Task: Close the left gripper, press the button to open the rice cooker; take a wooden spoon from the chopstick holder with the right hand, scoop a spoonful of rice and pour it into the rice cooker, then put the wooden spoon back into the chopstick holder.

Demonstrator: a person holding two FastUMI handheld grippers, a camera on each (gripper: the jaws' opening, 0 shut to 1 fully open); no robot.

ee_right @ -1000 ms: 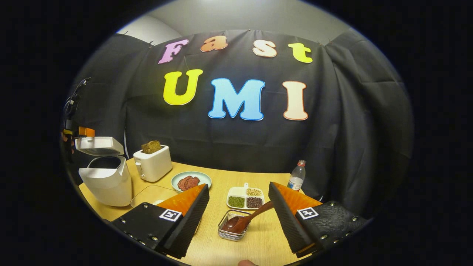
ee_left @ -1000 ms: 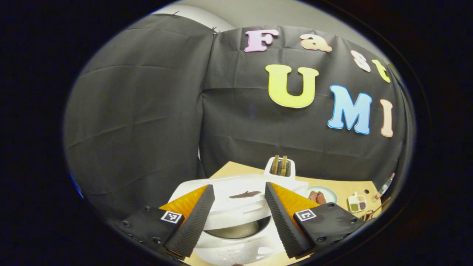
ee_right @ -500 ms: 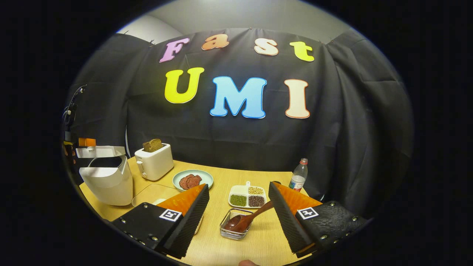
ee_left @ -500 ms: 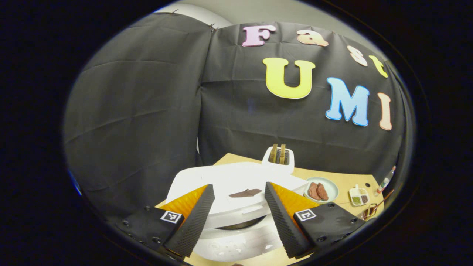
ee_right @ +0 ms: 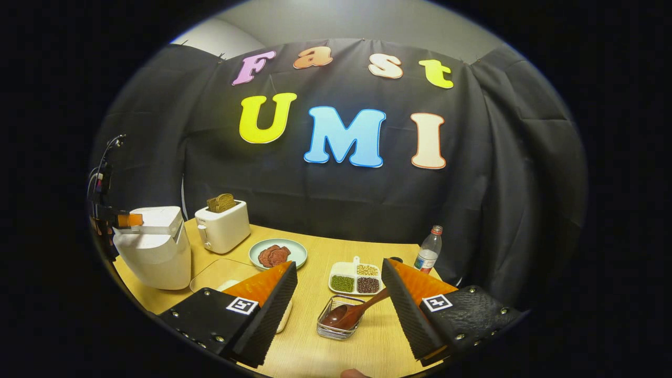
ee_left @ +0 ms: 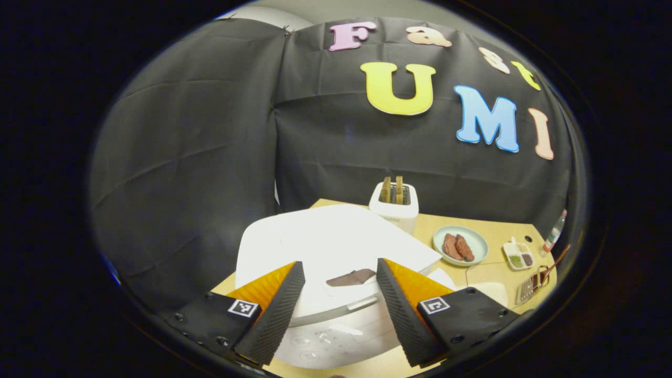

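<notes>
The white rice cooker point(ee_left: 336, 241) stands at the table's left end with its lid down, also visible in the right gripper view point(ee_right: 155, 247). My left gripper point(ee_left: 340, 278) hangs open right over the lid's front part and its dark button point(ee_left: 350, 277); from the right gripper view this left gripper point(ee_right: 128, 219) sits at the lid's top edge. The wooden spoon point(ee_right: 352, 312) lies tilted in the wire chopstick holder point(ee_right: 336, 329), bowl down. My right gripper point(ee_right: 338, 268) is open above the table, just short of the holder, holding nothing.
A white toaster point(ee_right: 223, 228) with bread stands behind the cooker. A plate point(ee_right: 294, 247) with meat slices, a divided grain dish point(ee_right: 353, 278), a water bottle point(ee_right: 428, 251) and a clear board point(ee_right: 215, 273) lie on the wooden table point(ee_right: 310, 346).
The rice cooker's lid has swung down from raised to closed, with my left gripper following it down. My right gripper has barely moved.
</notes>
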